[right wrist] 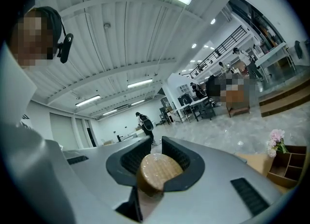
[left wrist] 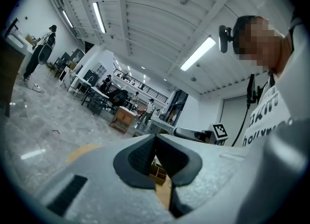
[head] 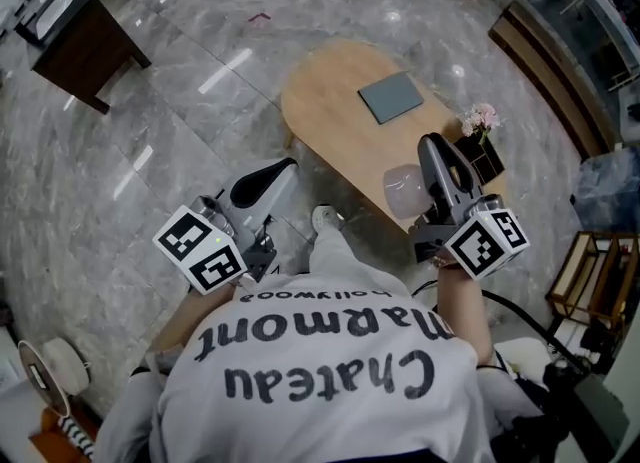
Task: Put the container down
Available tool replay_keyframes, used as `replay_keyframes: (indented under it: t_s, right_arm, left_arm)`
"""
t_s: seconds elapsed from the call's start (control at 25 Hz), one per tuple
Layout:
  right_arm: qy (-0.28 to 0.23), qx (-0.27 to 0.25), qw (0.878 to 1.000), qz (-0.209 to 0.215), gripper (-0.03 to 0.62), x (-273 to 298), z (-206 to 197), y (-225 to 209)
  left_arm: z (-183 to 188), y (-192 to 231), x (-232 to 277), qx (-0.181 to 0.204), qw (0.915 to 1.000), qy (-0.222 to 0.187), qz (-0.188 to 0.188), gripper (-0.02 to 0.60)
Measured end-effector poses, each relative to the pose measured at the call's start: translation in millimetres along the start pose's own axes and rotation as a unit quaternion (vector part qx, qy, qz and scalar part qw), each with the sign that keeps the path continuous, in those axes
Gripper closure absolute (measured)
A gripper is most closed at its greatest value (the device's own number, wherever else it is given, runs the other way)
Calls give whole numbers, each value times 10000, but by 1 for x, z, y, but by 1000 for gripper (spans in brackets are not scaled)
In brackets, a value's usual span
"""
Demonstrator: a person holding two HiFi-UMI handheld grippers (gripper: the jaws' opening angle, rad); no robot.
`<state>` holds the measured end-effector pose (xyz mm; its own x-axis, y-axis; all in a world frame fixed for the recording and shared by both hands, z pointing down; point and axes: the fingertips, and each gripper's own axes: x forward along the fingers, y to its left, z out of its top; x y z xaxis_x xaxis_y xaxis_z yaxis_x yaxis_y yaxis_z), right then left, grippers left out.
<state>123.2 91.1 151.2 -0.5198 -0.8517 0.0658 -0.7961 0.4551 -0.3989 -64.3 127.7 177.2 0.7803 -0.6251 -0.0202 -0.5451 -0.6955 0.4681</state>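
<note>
My right gripper is shut on a container with a clear, frosted body, held in the air over the near right edge of the oval wooden table. In the right gripper view the container's round wooden lid sits clamped between the dark pads of that gripper. My left gripper hangs lower left of the table, above the floor. The left gripper view shows the left gripper with its jaw tips meeting and nothing between them.
On the table lie a grey pad and a dark wooden organiser with pink flowers at the right edge. A dark cabinet stands far left and a wire rack at the right. People stand far off.
</note>
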Motion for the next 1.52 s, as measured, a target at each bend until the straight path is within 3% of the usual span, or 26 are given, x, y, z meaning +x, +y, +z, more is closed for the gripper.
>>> replay_keyframes:
  t_s: [0.2, 0.4, 0.6, 0.8, 0.92, 1.16, 1.52]
  right_arm:
    - [223, 148, 9996, 79, 520, 56, 8, -46]
    - [457, 313, 9983, 170, 520, 116, 14, -93]
    - [761, 454, 9958, 209, 520, 173, 7, -139]
    - [1081, 574, 9921, 270, 520, 215, -12, -173]
    - [1260, 648, 9895, 272, 520, 230, -30, -191]
    - [1633, 889, 9824, 177, 520, 250, -86, -214]
    - [1916, 1226, 9736, -168, 520, 252, -172, -254]
  left_arm:
    - [8, 49, 51, -120, 9991, 233, 343, 568]
    - [16, 97, 105, -540, 9967, 272, 537, 568]
    - [3, 136, 155, -781, 9935, 549, 628, 568]
    - [-9, 175, 185, -1027, 9893, 567, 871, 567]
    - [-20, 194, 198, -1031, 9876, 620, 1012, 568]
    - [-53, 229, 198, -1409, 9781, 820, 1290, 568]
    - [-131, 264, 196, -1800, 9640, 1334, 1433, 568]
